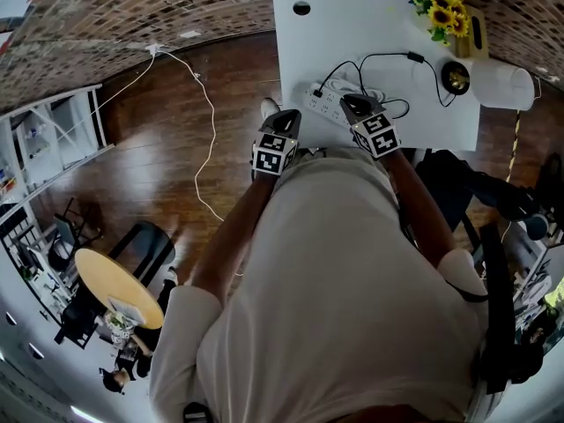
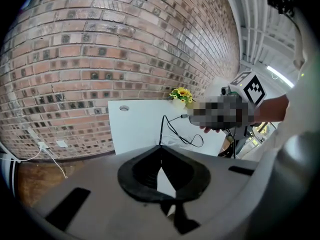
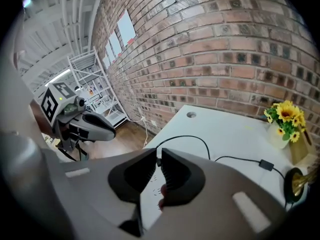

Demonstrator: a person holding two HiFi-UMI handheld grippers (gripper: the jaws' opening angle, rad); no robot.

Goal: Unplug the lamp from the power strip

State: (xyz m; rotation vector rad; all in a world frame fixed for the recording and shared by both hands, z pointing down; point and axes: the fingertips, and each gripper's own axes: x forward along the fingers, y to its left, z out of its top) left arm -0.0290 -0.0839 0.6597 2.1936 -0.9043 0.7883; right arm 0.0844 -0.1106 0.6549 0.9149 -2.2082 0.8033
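Observation:
A white power strip (image 1: 324, 104) lies near the front edge of the white table (image 1: 300, 51). A black cable (image 1: 388, 57) runs from it to the brass lamp (image 1: 456, 77) at the right. My right gripper (image 1: 354, 104) is over the strip. In the right gripper view the jaws (image 3: 159, 162) stand almost together, with the lamp's black plug (image 3: 158, 162) pinched at their tips and the strip (image 3: 150, 186) just under them. My left gripper (image 1: 284, 117) hangs off the table's left front corner. Its jaws (image 2: 160, 159) are shut with nothing in them.
Sunflowers in a vase (image 1: 445, 11) stand at the table's far right, beside the lamp's white shade (image 1: 507, 86). An inline switch (image 3: 265, 164) sits on the cable. A white cord (image 1: 207, 113) trails over the wooden floor to a socket on the brick wall. White shelving (image 1: 53, 135) stands at the left.

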